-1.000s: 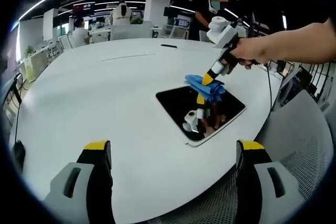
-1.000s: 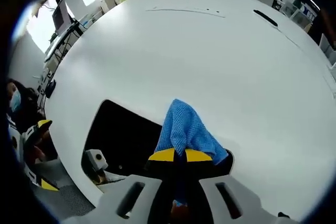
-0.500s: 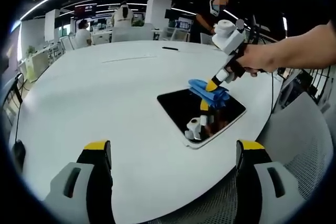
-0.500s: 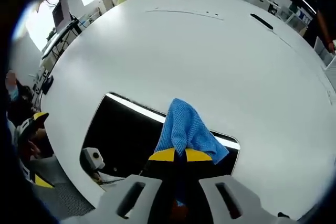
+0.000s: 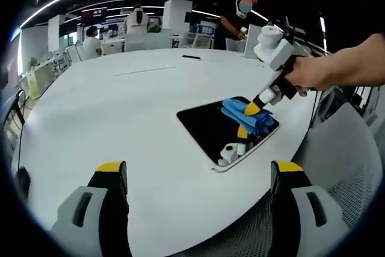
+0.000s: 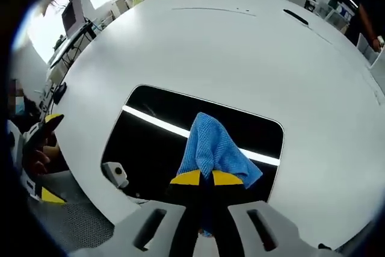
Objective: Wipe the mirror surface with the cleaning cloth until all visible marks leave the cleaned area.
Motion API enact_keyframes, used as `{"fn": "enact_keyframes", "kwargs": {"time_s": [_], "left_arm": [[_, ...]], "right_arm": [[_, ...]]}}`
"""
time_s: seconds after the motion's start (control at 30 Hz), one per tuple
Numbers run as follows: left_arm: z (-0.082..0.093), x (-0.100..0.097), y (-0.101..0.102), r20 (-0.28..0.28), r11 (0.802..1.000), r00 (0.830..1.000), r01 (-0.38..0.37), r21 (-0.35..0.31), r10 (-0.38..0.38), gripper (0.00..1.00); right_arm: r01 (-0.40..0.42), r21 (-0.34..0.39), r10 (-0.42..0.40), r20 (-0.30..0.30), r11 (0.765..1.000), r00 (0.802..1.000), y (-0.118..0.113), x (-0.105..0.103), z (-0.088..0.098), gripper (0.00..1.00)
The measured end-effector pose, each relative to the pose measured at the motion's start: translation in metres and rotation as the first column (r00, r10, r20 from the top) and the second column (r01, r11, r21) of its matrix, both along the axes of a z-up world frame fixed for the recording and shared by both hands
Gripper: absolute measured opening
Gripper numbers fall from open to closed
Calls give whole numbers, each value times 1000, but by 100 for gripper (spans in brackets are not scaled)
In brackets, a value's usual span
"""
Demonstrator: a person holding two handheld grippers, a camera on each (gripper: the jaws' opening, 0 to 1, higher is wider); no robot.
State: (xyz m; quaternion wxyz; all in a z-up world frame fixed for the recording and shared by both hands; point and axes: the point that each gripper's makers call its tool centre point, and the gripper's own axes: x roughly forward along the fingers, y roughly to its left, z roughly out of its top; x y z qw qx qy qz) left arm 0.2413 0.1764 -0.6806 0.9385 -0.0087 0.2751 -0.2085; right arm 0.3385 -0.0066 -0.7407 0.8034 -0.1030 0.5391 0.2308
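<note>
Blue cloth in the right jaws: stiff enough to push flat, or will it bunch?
Probably floppy: the blue cloth droops in folds from the right gripper. Its knit looks grippy, so it may bunch on the mirror. Likely very light.

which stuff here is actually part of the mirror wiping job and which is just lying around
Part of the job:
- mirror, flat on the white table
- blue cleaning cloth, clamped in the right gripper over the mirror

Just lying about:
- dark flat object at the table's far side
- mesh chair
- left gripper, open and idle
</note>
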Motion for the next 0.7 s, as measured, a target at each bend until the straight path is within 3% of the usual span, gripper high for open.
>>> {"fn": "enact_keyframes", "kwargs": {"time_s": [0.7], "left_arm": [[5, 1, -1, 31, 1000, 999, 12, 16, -12, 99]], "right_arm": [[37, 56, -37, -6, 998, 999, -6, -37, 3, 0]]}}
